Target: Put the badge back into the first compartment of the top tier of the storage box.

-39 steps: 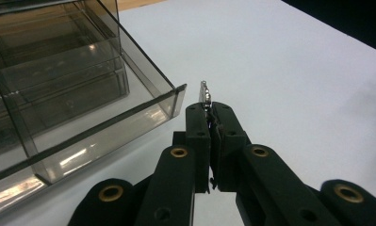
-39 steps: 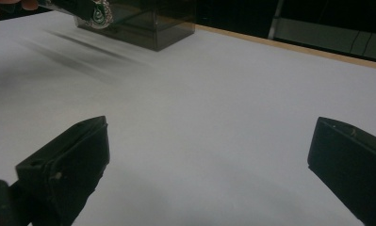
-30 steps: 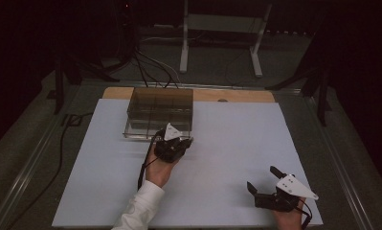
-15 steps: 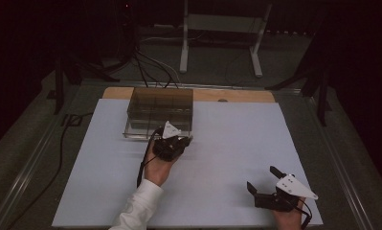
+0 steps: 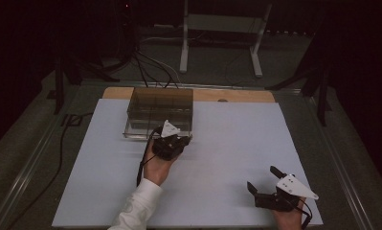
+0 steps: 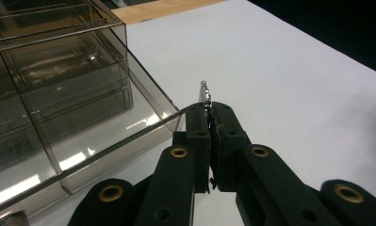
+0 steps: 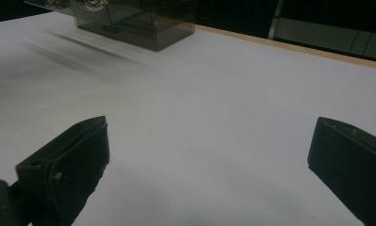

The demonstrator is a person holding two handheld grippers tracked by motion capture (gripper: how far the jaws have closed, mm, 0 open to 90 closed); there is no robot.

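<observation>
Between the left gripper's (image 6: pixel 209 110) clenched jaws: a small metal piece (image 6: pixel 205 90), tip poking out above the pads. Just beside it, at ten o'clock, the front corner of a clear smoky compartment box (image 5: pixel 160 111) on the white table sheet (image 5: pixel 227 143); nothing between them. Left hand (image 5: pixel 156 165) reaches forward, white sleeve (image 5: pixel 138 206) behind it. Right gripper (image 5: pixel 263 184), near the table's five o'clock corner, jaws wide apart over bare sheet, well apart from the box.
</observation>
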